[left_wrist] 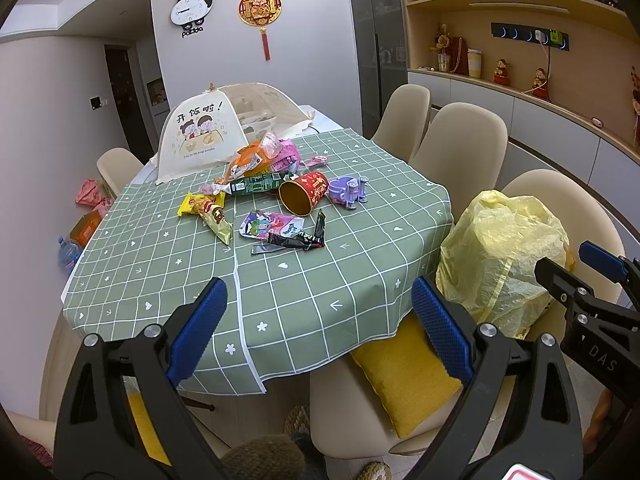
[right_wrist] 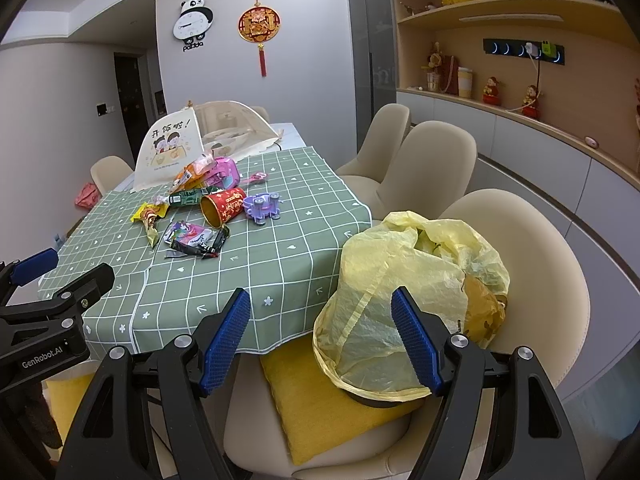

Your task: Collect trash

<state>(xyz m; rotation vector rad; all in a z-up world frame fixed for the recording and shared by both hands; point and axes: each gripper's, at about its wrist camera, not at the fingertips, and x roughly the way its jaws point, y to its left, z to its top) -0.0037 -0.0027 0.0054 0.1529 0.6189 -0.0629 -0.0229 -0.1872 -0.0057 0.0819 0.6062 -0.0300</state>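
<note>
wrappers on table, purple toy beside cup

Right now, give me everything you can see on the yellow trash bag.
The yellow trash bag is thin, translucent, crinkled plastic lining a dark-rimmed bin that shows only at the bottom edge. It stands on a yellow cushion on a beige chair beside the table. Its mouth is open at the top, the rim slumped and folded. Some darker orange-brown contents show through the right side. Neither gripper touches it.
</note>
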